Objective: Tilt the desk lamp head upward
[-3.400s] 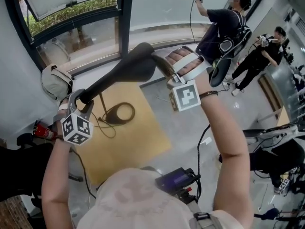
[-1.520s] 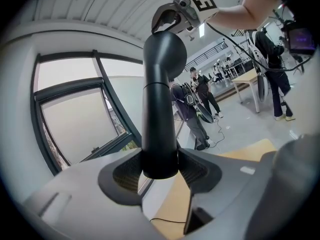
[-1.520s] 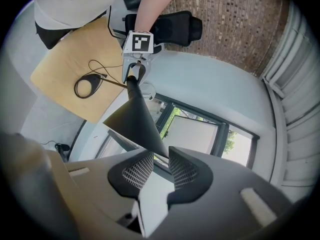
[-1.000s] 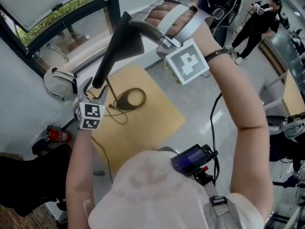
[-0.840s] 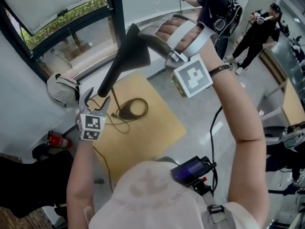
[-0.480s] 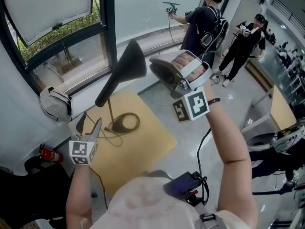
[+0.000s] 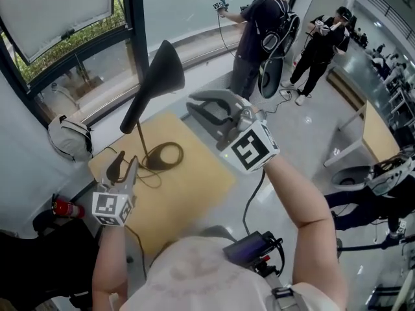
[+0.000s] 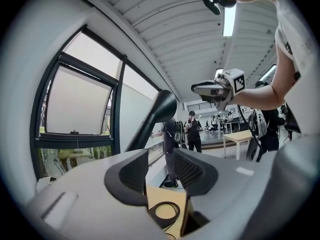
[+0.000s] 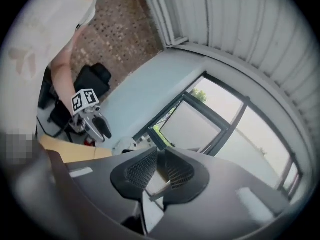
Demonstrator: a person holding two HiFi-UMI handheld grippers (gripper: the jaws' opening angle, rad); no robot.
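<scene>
Desk lamp head tilted upward.
Left tongs half-apart, right tongs narrow; both just closing, empty, clear of it; tilt apparently done.

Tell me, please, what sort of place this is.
Probably an open office or lab hall used for recording sessions: a tall window, a desk on a polished floor, and other people wearing backpacks and holding up handheld gear.

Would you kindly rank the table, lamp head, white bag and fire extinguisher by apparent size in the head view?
Largest: table
Next: lamp head and white bag look alike; lamp nearer the camera, so unranked
Smallest: fire extinguisher
</scene>
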